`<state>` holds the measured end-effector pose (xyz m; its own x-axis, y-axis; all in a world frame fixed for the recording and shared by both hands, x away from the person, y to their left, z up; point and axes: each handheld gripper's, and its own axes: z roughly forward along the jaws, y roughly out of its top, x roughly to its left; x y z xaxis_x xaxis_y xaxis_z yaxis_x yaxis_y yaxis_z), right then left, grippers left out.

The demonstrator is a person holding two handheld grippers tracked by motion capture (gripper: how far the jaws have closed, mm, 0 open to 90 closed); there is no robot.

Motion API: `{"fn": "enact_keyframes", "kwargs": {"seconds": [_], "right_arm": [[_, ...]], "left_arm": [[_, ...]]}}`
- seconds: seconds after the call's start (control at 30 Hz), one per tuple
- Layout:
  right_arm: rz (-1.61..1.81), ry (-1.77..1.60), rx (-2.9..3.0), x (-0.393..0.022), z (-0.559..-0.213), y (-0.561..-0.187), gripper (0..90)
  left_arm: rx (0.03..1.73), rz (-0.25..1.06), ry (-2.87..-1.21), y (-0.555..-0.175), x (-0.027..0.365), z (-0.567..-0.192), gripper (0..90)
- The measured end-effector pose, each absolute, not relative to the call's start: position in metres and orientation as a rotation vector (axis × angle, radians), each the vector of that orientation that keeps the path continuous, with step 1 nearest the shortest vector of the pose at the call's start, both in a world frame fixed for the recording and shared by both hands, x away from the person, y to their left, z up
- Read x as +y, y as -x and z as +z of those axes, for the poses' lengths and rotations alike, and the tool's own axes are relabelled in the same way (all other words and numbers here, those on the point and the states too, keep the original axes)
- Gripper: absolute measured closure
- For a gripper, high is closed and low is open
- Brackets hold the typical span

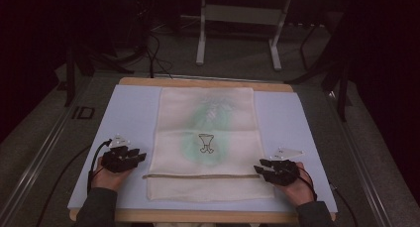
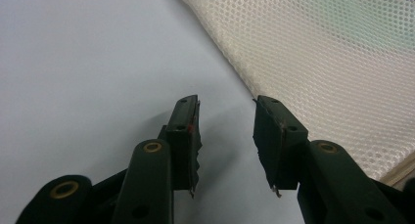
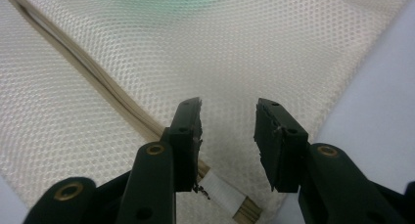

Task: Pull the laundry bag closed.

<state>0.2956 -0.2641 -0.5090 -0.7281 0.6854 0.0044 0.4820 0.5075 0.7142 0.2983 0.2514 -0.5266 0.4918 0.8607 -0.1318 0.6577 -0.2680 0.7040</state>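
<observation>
- High view: a cream mesh bag (image 1: pixel 205 138) lies flat at the middle of the pale blue worktop (image 1: pixel 133 108); the left hand-held gripper (image 1: pixel 141 156) and right hand-held gripper (image 1: pixel 257 170) flank its near corners.
- Left gripper view: jaws apart, empty, over bare worktop just beside the bag's edge.
- Right gripper view: jaws apart, empty, above the bag's tan drawstring (image 3: pixel 98 79).

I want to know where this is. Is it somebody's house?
Probably not; it looks like a lab or workshop. A board with a mesh bag sits on a table, with cables on the carpet and a metal stand behind.
</observation>
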Motion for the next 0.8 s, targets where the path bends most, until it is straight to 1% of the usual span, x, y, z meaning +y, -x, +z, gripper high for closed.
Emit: {"fn": "enact_keyframes", "kwargs": {"seconds": [0.13,0.8], "right_arm": [[1.021,-0.961,2.51,-0.26,-0.508,-0.296,67.4],[1.01,-0.838,2.607,-0.229,-0.506,-0.297,68.2]], "left_arm": [[1.246,0.356,-2.023,-0.299,0.251,-0.527,61.8],[1.234,0.345,-2.024,-0.298,0.25,-0.527,62.4]]}}
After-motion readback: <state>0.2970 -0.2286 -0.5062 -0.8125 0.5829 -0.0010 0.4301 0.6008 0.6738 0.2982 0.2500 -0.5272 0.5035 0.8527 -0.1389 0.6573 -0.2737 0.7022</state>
